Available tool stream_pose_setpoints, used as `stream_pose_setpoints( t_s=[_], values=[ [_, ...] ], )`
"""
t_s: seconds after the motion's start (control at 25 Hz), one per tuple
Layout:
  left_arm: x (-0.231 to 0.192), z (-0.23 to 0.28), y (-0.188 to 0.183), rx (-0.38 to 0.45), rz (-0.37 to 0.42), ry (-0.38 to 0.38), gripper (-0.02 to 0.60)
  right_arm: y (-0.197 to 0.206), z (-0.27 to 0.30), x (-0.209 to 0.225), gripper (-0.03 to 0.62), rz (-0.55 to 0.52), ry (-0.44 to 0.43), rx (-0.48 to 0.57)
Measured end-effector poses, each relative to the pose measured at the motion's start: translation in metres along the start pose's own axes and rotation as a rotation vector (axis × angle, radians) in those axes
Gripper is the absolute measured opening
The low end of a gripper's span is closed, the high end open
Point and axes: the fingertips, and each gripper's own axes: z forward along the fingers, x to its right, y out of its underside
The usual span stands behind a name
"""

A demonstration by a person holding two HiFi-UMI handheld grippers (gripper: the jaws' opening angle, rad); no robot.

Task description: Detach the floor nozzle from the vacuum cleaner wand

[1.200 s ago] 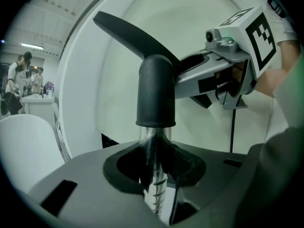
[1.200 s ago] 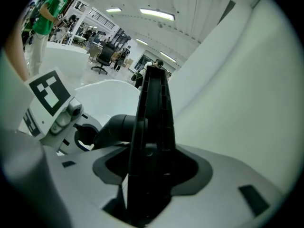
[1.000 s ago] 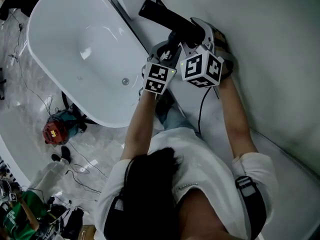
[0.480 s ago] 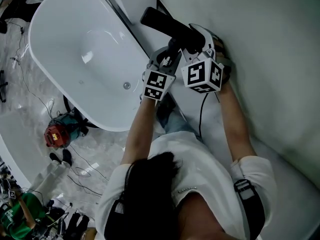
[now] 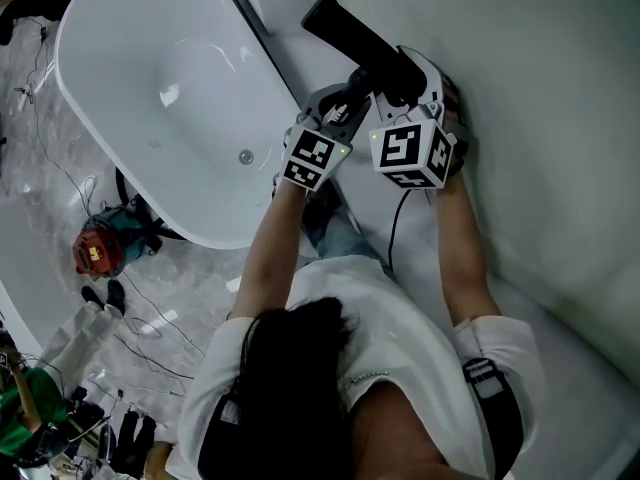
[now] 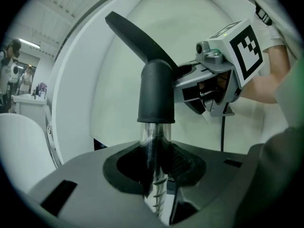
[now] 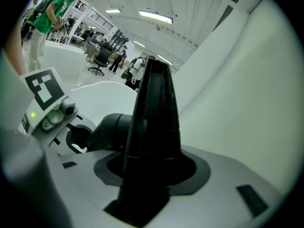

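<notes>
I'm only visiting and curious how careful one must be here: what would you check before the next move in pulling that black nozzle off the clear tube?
1. Left hand-held gripper clamped on the clear ribbed plastic wand tube: ok.
2. Right hand-held gripper closed on the flat black plastic floor nozzle: ok.
3. Nozzle free of the rounded black cuff on the tube: not ok, they are joined.
4. Any release catch pressed: cannot tell, none shows.
5. Nozzle apart from the white oval bathtub: ok, it is held beside the rim.
</notes>
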Motion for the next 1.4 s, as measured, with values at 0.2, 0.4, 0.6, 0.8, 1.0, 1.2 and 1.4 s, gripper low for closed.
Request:
stream_pose_setpoints(
  t_s=[0.2,0.4,0.6,0.8,1.0,1.2,1.4],
  values=[
    [0.004,-0.004,-0.001,0.008,-0.004,0.023,0.12,-0.002,-0.007,-0.002,0.232,-0.017,0.023,-0.009],
    [0.005,-0.005,0.002,0.029,0.009,-0.011,0.12,0.005,-0.005,-0.006,0.227,0.065,-0.027,-0.005],
    [0.012,-0.001,-0.006,0.039,0.008,0.005,0.121,0.009,-0.012,0.002,0.219,0.103,-0.051,-0.034],
    [0.014,-0.005,-0.009,0.035,0.001,0.028,0.121,0.002,-0.017,0.003,0.219,0.046,-0.022,-0.07],
    [0.014,-0.006,-0.007,0.056,0.018,0.014,0.12,0.004,-0.016,-0.002,0.219,0.048,-0.082,-0.079],
    [0.014,-0.009,-0.011,0.082,0.021,0.002,0.12,0.004,-0.018,-0.003,0.212,0.092,-0.12,-0.086],
    [0.019,-0.008,-0.006,0.067,0.016,0.033,0.121,0.006,-0.023,-0.004,0.212,0.059,-0.082,-0.114]
  ],
)
